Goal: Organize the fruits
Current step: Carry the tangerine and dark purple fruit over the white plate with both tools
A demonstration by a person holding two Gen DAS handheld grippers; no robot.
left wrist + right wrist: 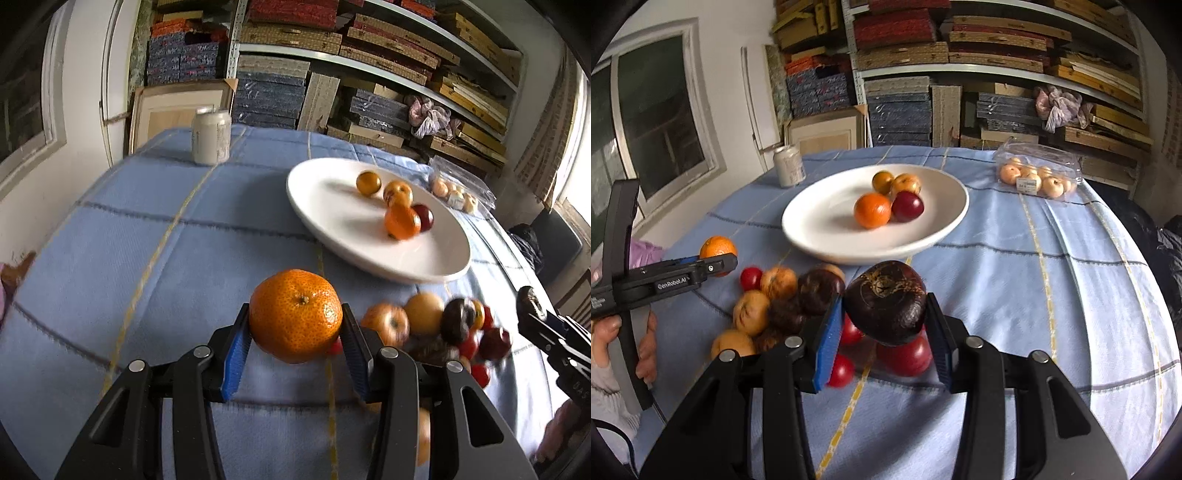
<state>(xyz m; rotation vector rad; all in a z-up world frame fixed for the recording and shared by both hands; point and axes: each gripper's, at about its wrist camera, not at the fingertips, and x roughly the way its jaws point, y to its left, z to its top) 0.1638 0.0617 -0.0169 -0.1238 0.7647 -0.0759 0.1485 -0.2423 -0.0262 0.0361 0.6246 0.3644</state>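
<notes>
Both grippers hold fruit above the counter (110,258)
Left wrist: left gripper (295,325) jaws clamp a mandarin (295,314) near the counter's front edge, white plate (332,221) beyond. Right wrist: right gripper (884,314) jaws clamp a dark purple fruit (886,302) over the fruit pile (775,306)

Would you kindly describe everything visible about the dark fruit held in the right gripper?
The dark fruit is rounded and somewhat flattened, with glossy purple-brown skin and a brownish, fibrous stem scar on top. It sits tilted between the right gripper's blue pads, which press its two sides, lifted above the red fruits on the blue tablecloth.
</notes>
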